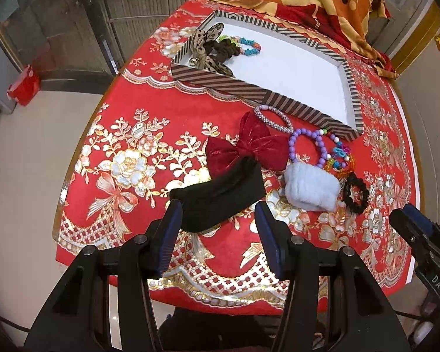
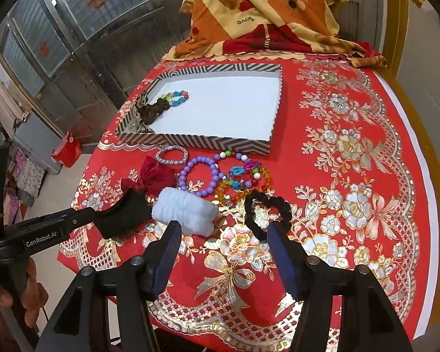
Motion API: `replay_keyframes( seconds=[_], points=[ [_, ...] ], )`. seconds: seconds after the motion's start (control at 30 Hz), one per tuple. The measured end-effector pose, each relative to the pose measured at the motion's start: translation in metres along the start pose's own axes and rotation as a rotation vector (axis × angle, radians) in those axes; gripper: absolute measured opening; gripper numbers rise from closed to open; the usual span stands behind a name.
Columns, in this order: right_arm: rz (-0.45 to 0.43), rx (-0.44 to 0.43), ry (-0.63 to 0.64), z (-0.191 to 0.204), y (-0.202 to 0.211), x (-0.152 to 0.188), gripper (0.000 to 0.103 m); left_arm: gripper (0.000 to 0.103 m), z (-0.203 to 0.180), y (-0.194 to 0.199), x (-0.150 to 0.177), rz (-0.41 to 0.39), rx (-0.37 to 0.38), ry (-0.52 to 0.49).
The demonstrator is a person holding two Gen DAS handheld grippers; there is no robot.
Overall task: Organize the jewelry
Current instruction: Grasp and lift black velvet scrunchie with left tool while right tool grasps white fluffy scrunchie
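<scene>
Left claw (image 1: 217,220): jaws wide apart, holding nothing; its fingers stand on either side of the black headband (image 1: 217,198), at the near end.
Right claw (image 2: 224,240): jaws wide apart, holding nothing; just in front of the black scrunchie (image 2: 266,209).
Striped tray (image 2: 196,140): on the red bench (image 2: 352,176), far side; a spotted bow, a brown scrunchie and a colourful bracelet (image 2: 177,97) lie in its left corner.
Loose pieces: red velvet bow (image 1: 246,146), pale blue fluffy band (image 1: 310,189), purple bead bracelet (image 2: 199,180), pink bracelet (image 2: 172,155) lie between tray and claws.
</scene>
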State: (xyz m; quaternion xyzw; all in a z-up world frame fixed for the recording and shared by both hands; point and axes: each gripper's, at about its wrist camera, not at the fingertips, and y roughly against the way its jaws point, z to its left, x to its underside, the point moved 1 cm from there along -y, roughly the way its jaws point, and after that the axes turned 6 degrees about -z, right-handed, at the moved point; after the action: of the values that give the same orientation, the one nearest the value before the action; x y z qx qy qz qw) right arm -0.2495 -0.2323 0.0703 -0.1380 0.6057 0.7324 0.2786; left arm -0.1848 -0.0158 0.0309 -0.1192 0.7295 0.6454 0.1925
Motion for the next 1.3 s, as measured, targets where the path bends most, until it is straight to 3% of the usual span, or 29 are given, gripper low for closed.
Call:
replay_keyframes(
  seconds=[0.17, 0.4, 0.63, 0.7, 0.77, 1.0, 1.2, 1.23, 1.27, 1.3],
  points=[
    [0.02, -0.016, 0.013, 0.002, -0.005, 0.004, 0.059, 0.051, 0.009, -0.002, 0.005, 0.019, 0.04, -0.002],
    [0.061, -0.088, 0.066, 0.014, -0.022, 0.01, 0.059, 0.06, 0.02, -0.009, 0.012, 0.043, 0.101, -0.032],
    [0.089, -0.124, 0.249, 0.037, -0.049, 0.007, 0.063, 0.061, 0.019, -0.025, 0.012, 0.069, 0.135, -0.104],
    [0.101, -0.125, 0.309, 0.043, -0.056, 0.005, 0.063, 0.065, 0.018, -0.03, 0.011, 0.073, 0.155, -0.138],
    [0.118, -0.136, 0.366, 0.049, -0.066, 0.004, 0.064, 0.071, 0.019, -0.034, 0.008, 0.062, 0.155, -0.165],
    [0.183, -0.143, 0.49, 0.058, -0.097, -0.001, 0.064, 0.071, 0.017, -0.053, 0.003, 0.069, 0.153, -0.254],
    [0.208, -0.141, 0.488, 0.055, -0.113, -0.001, 0.064, 0.071, 0.018, -0.075, 0.002, 0.103, 0.141, -0.285],
    [0.205, -0.144, 0.481, 0.054, -0.113, 0.0, 0.063, 0.07, 0.02, -0.078, 0.002, 0.113, 0.15, -0.278],
    [0.201, -0.136, 0.475, 0.053, -0.114, 0.0, 0.055, 0.06, 0.022, -0.08, 0.002, 0.118, 0.162, -0.263],
    [0.198, -0.13, 0.471, 0.053, -0.115, 0.0, 0.042, 0.043, 0.023, -0.081, 0.003, 0.121, 0.168, -0.254]
  ],
)
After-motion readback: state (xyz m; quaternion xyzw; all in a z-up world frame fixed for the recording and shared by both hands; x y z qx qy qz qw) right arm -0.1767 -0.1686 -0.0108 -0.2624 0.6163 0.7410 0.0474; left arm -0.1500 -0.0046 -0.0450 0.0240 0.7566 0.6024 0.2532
